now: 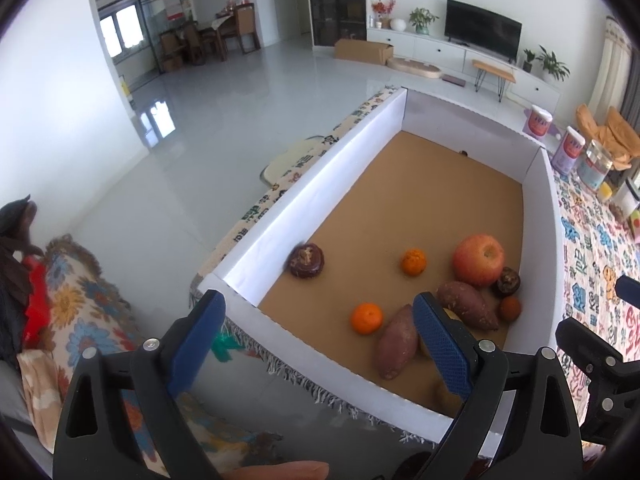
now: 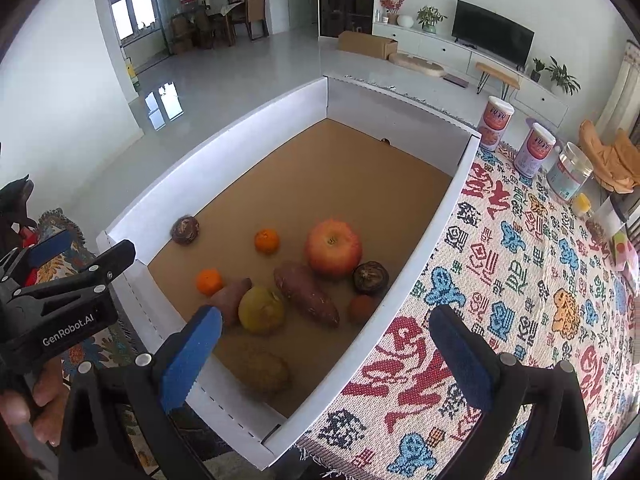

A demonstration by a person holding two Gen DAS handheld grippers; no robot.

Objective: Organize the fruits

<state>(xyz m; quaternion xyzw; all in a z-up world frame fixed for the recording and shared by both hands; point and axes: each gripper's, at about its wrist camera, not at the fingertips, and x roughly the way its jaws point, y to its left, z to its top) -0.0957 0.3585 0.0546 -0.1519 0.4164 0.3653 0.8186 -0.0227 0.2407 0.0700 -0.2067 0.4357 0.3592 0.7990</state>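
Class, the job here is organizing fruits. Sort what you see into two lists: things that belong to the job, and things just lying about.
Belongs to the job:
apple
two oranges
two sweet potatoes
white box

Just lying about:
two canisters
glass jar
patterned cloth
television

Bright living room behind the table

Daylight is reflecting off the glossy pale floor (image 1: 224, 120); a television (image 1: 483, 29) is sitting on a white cabinet (image 1: 432, 50), with dining chairs (image 1: 246, 28) standing by the far window (image 1: 120, 32)
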